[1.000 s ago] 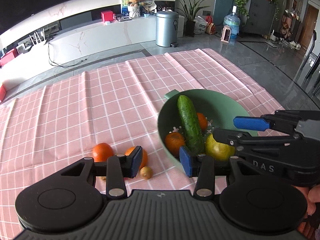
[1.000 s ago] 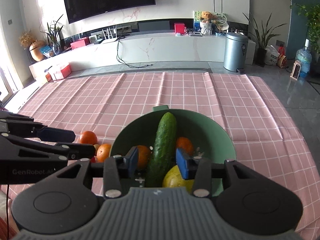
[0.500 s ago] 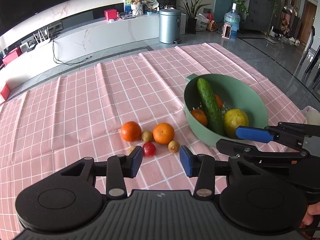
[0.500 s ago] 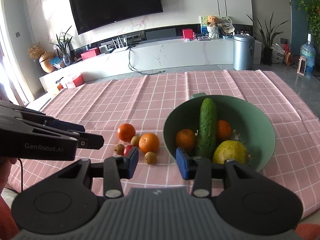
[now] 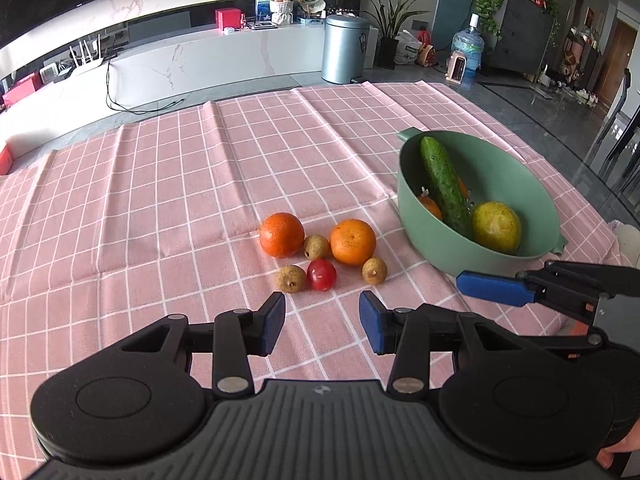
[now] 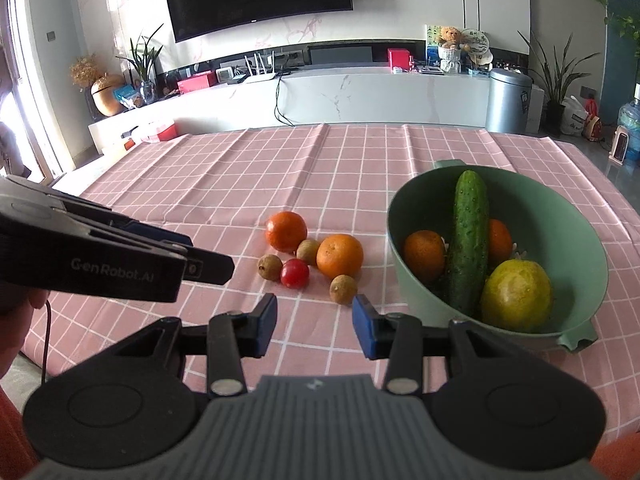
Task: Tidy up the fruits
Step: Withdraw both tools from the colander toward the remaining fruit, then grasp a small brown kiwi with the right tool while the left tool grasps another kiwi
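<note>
Two claws hover side by side over a counter (image 5: 168, 184) draped in pink checked cloth. The left claw (image 5: 322, 322) and right claw (image 6: 314, 326) each stand part open and empty, pads well clear of any fruit. A loose cluster lies just ahead of them: two oranges (image 5: 281, 234) (image 5: 352, 241), a red tomato (image 5: 321, 275) and three small brown fruits (image 5: 290, 278), several touching one another. To the right, apart from the cluster, a green bowl (image 5: 516, 168) already holds a cucumber (image 5: 444, 184), a yellow-green fruit (image 5: 496, 227) and more oranges. The step in hand appears to be picking a loose fruit for the bowl. Best practice, by judgement: start at the cluster's near edge, straddle one fruit squarely, and close gently so that neighbours do not roll.
</note>
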`<control>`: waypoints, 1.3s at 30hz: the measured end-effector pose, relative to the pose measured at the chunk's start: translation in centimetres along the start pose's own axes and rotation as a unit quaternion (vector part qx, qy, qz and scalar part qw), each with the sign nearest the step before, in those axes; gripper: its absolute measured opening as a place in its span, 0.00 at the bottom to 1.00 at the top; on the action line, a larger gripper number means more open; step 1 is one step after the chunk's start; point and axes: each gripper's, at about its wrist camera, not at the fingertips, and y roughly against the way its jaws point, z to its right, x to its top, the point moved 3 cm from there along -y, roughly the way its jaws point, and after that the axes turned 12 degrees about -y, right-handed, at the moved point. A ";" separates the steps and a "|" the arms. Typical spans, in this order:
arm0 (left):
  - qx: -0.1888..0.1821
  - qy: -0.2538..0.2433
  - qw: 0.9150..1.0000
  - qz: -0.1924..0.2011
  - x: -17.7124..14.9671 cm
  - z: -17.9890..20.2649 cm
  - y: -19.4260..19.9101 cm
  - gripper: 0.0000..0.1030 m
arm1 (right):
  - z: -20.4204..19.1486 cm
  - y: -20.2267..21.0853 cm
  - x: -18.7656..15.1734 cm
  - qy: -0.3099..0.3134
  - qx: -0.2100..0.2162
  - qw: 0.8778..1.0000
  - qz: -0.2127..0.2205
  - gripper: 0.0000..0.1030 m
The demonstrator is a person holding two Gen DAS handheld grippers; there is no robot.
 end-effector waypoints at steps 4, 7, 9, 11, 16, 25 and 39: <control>-0.004 0.027 1.000 0.008 -0.5 -0.9 -1.6 0.45 | -0.1 -1.7 -0.2 -0.002 -0.019 1.000 -0.004 0.29; -0.002 0.056 0.998 0.008 -0.8 -1.8 -3.0 0.42 | 0.1 -2.9 -0.2 -0.018 -0.027 0.999 -0.005 0.28; -0.001 0.072 0.997 0.005 -1.0 -2.4 -3.7 0.42 | 0.1 -3.7 -0.2 -0.031 -0.032 0.999 -0.006 0.28; 0.001 0.082 0.997 0.003 -1.0 -2.9 -4.4 0.42 | 0.0 -4.6 -0.2 -0.039 -0.034 0.999 -0.008 0.28; -0.012 0.108 0.994 -0.001 -1.0 -3.5 -5.7 0.42 | 0.2 -6.3 0.0 -0.050 -0.050 0.997 -0.012 0.28; -0.025 0.117 0.993 -0.012 -1.1 -3.4 -7.0 0.40 | 0.3 -8.1 -0.1 -0.057 -0.059 0.997 -0.009 0.28; -0.031 0.113 0.993 -0.010 -0.9 -3.1 -7.6 0.14 | 0.6 -9.4 -0.2 -0.055 -0.064 0.996 -0.013 0.17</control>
